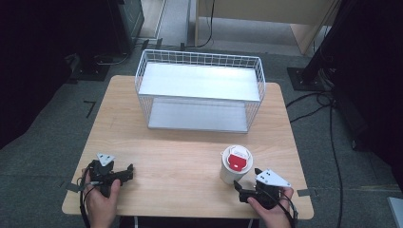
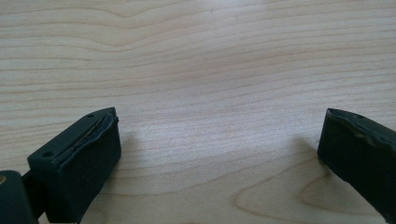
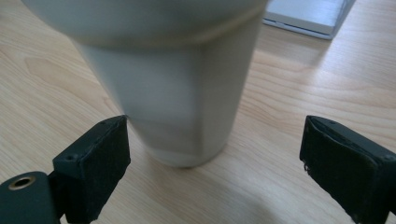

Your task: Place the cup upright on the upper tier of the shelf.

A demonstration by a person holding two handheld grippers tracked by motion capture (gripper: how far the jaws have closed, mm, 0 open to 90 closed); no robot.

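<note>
With my right gripper [image 3: 212, 158] sitting just short of the white cup [image 1: 235, 164], jaws wide apart and nothing between the pads yet, I'd call this the approach stage, grasp not made. The cup stands upright on the table [image 1: 180, 166], near the front right edge, red-and-white lid on top. In the right gripper view its base [image 3: 182, 140] sits closer to my left-hand jaw than the other, so I'd judge I need to shift sideways a bit before closing, or it'll get nudged off centre.

Left gripper [image 1: 116, 175] is parked at the front left of the table, well apart from the cup. Its jaws are spread too, bare wood between them in the left gripper view [image 2: 219, 154].

The wire basket shelf [image 1: 199, 90] at the back holds nothing on either level. My guess is the cup goes there. So: nothing done so far. Left to do: centre, close, lift, carry, set down.
</note>
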